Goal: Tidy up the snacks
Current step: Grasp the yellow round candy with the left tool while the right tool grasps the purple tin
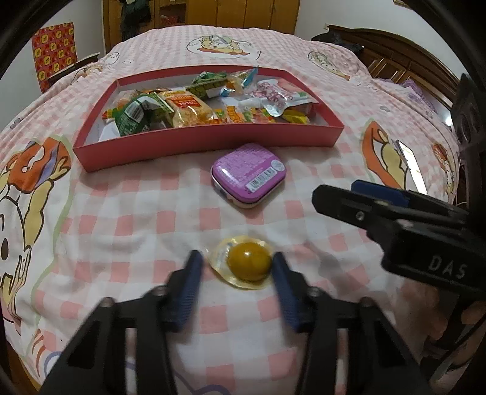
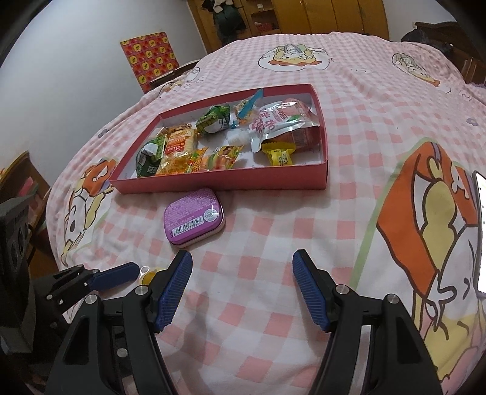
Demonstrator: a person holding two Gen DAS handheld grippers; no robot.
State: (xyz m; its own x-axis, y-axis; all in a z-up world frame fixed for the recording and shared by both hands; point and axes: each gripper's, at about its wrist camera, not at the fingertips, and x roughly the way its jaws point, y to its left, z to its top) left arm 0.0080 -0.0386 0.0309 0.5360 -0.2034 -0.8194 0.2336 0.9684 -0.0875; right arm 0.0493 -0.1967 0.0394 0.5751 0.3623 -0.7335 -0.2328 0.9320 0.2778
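A yellow jelly cup (image 1: 247,263) lies on the checked bedspread between the fingers of my left gripper (image 1: 237,261), which is open around it; the right finger looks close to touching it. A sliver of the cup shows in the right wrist view (image 2: 148,276). A purple tin (image 1: 249,172) (image 2: 194,216) lies just in front of the red box (image 1: 209,139) (image 2: 224,182), which holds several wrapped snacks. My right gripper (image 2: 243,261) is open and empty over the bedspread, right of the tin; it shows in the left wrist view (image 1: 340,194).
The pink checked bedspread (image 1: 136,212) with cartoon prints covers the bed. A wooden headboard (image 1: 404,57) is at the right, a wardrobe (image 1: 243,12) beyond the bed, and a patterned red chair (image 2: 148,59) at the far left. A phone (image 1: 410,165) lies at the right.
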